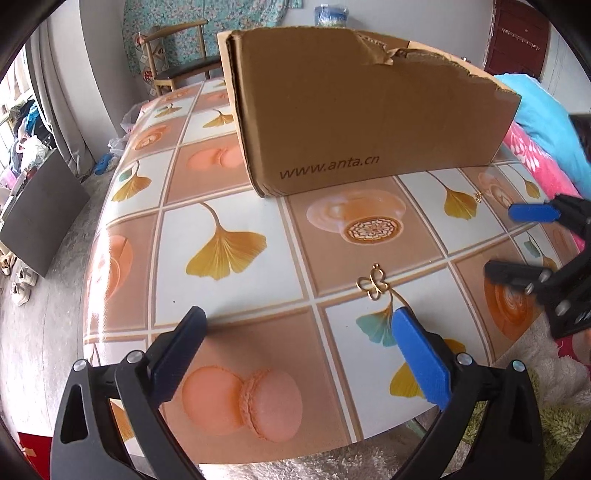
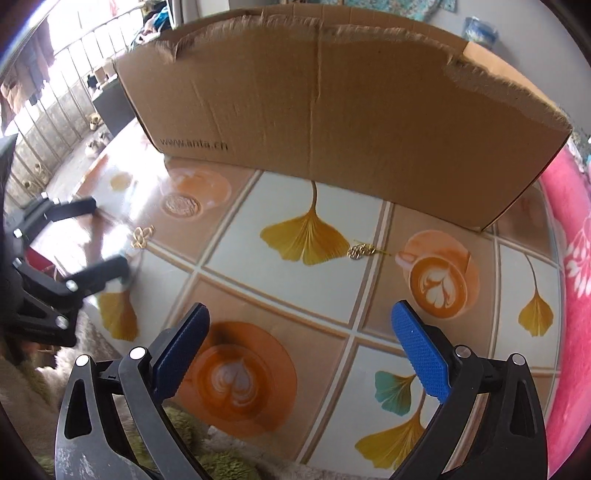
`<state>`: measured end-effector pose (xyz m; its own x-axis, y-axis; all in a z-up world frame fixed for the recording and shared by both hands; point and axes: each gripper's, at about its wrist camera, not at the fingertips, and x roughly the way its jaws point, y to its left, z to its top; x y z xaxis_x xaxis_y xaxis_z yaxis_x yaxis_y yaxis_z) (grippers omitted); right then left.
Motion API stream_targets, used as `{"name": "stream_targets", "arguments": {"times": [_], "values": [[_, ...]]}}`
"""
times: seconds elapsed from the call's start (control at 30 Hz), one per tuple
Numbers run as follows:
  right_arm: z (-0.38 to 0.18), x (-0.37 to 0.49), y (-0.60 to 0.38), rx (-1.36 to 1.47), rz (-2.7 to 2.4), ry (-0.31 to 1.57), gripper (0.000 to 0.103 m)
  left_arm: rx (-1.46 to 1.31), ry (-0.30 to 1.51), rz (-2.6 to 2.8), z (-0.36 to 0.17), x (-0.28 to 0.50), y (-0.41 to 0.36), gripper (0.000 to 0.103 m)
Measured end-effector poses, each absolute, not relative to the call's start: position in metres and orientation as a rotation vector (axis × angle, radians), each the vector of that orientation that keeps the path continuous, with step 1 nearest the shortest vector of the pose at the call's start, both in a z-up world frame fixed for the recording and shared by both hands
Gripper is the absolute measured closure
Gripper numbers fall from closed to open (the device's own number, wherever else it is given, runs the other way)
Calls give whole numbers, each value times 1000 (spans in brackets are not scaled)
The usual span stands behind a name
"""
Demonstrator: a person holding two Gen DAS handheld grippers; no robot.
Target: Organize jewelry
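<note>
left claw spread, right claw too (empty)

Looked like somebody's home, a lived-in main room. The counter had one of those printed vinyl covers with macarons, coffee cups and ginkgo leaves. A wooden chair stood behind it near a floral cloth on the wall, shoes sat on the bare floor, and a pink flowered blanket lay off to one side.

My right gripper hangs wide open above the table; a gold earring lies ahead, before the cardboard box.
</note>
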<state>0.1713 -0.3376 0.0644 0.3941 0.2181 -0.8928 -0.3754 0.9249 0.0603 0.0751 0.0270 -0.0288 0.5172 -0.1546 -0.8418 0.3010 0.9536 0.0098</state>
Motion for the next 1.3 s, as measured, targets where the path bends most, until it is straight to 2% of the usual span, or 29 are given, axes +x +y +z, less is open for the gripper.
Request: {"name": "stream_targets", "arguments": {"times": [0.13, 0.23, 0.33, 0.43, 0.47, 0.5, 0.57, 0.63, 0.7, 0.73, 0.83, 1.3], "values": [[90, 173, -332, -92, 453, 1010, 8, 155, 971, -267, -29, 75, 26, 4], [93, 181, -330, 54, 549, 1041, 8, 169, 957, -277, -27, 74, 26, 4], [90, 188, -325, 173, 619, 1077, 17, 159, 912, -338, -19, 68, 26, 7], [77, 199, -318, 283, 671, 1142, 31, 144, 894, -389, -13, 66, 24, 20], [72, 197, -314, 315, 684, 1165, 39, 144, 896, -403, -13, 66, 22, 29], [66, 199, -311, 350, 696, 1190, 45, 147, 901, -413, -14, 66, 21, 34], [51, 202, -303, 403, 713, 1241, 54, 166, 910, -434, -16, 66, 17, 51], [45, 205, -302, 457, 724, 1278, 62, 179, 916, -464, -18, 65, 14, 62], [42, 207, -302, 492, 733, 1303, 75, 201, 926, -483, -19, 66, 9, 70], [39, 208, -302, 503, 729, 1317, 78, 211, 929, -490, -20, 66, 7, 75], [39, 208, -300, 466, 712, 1313, 86, 215, 938, -498, -20, 67, 5, 76], [63, 195, -332, 298, 655, 1226, 86, 273, 998, -477, -18, 86, -10, 76]]}}
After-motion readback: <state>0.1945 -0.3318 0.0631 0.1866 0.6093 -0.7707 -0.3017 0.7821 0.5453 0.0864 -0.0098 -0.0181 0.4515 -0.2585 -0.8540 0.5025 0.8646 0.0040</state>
